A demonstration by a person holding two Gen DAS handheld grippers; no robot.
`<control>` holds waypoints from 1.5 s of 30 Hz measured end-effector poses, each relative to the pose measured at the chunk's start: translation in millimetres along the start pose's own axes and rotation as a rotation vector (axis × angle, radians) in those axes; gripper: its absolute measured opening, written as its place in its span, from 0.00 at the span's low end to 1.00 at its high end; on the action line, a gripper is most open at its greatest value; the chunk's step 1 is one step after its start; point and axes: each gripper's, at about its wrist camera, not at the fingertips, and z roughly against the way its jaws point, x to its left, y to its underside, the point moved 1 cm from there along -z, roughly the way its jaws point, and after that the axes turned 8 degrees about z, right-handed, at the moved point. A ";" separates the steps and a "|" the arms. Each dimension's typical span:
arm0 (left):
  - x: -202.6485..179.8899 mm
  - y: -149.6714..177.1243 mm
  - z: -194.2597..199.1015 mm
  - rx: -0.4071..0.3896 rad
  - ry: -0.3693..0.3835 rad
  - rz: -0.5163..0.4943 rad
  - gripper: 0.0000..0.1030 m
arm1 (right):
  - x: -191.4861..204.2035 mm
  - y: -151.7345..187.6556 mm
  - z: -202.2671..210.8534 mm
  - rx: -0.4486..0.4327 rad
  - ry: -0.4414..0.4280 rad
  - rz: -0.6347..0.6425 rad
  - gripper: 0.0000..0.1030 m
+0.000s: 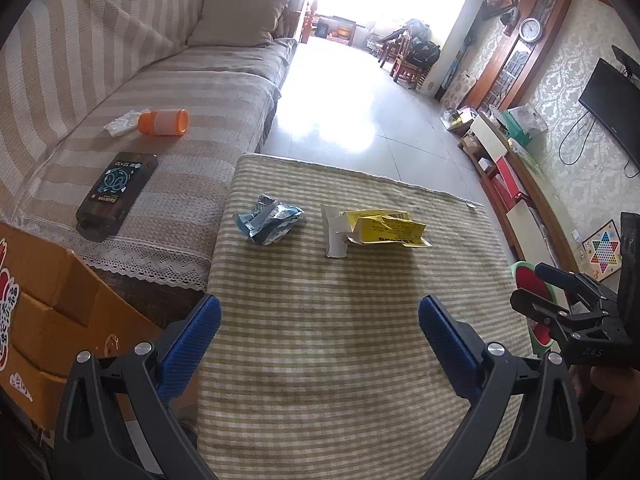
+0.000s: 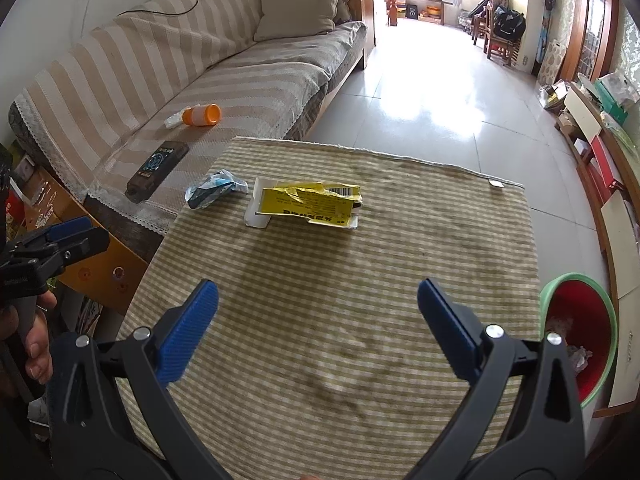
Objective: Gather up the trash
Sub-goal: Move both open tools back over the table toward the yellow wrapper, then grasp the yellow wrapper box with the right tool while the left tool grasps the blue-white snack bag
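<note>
- Yellow torn carton [image 2: 310,202]: barcode and black print, characters not legible.
- Dark box [image 1: 116,190] on sofa: "12+12".
- Orange cardboard box [image 1: 44,300]: Chinese characters, unreadable.

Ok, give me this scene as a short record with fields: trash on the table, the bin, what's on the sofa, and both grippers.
table trash: crumpled blue wrapper; torn yellow box
bin: red inside, green rim, right of table, some trash in it
sofa: orange cup lying down, dark box, tissue
left gripper: open, empty
right gripper: open, empty

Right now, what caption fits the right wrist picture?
Open right tool above striped cloth facing torn yellow box and crumpled wrapper.
</note>
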 end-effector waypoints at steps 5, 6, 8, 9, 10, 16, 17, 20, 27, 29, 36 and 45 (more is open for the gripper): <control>0.8 -10.4 -20.0 0.023 -0.034 -0.022 0.92 | 2.5 -7.2 -20.5 0.017 -0.005 0.021 0.95; 1.0 -13.2 -24.3 0.027 -0.042 -0.028 0.92 | 3.2 -9.6 -24.3 0.019 -0.005 0.029 0.95; 0.9 -18.7 -32.6 0.039 -0.058 -0.039 0.92 | 5.6 -14.1 -32.0 0.021 -0.004 0.050 0.95; 1.0 -21.1 -37.5 0.048 -0.065 -0.045 0.92 | 7.2 -16.8 -36.5 0.020 -0.001 0.065 0.95; 1.6 -24.1 -43.2 0.056 -0.072 -0.051 0.92 | 8.4 -19.4 -40.2 0.019 0.003 0.081 0.95; 6.7 -37.1 -75.1 0.087 -0.099 -0.075 0.92 | 10.9 -35.7 -67.0 0.023 0.003 0.149 0.95; 7.6 -39.1 -79.9 0.090 -0.105 -0.078 0.92 | 9.9 -38.0 -71.4 0.026 0.003 0.155 0.95; 11.0 -44.9 -96.6 0.104 -0.122 -0.089 0.92 | 8.2 -44.5 -87.8 0.037 0.007 0.174 0.95; 17.1 -53.5 -139.0 0.162 -0.172 -0.147 0.92 | 16.9 -54.5 -126.9 0.049 0.034 0.315 0.95; 18.5 -55.6 -148.7 0.170 -0.182 -0.160 0.92 | 21.3 -55.9 -136.3 0.054 0.042 0.355 0.95; 21.2 -62.8 -174.2 0.181 -0.199 -0.175 0.92 | 26.8 -58.2 -165.3 0.075 0.038 0.427 0.95; 17.0 -63.9 -194.8 0.185 -0.209 -0.225 0.82 | 24.1 -59.2 -188.3 0.083 0.048 0.471 0.95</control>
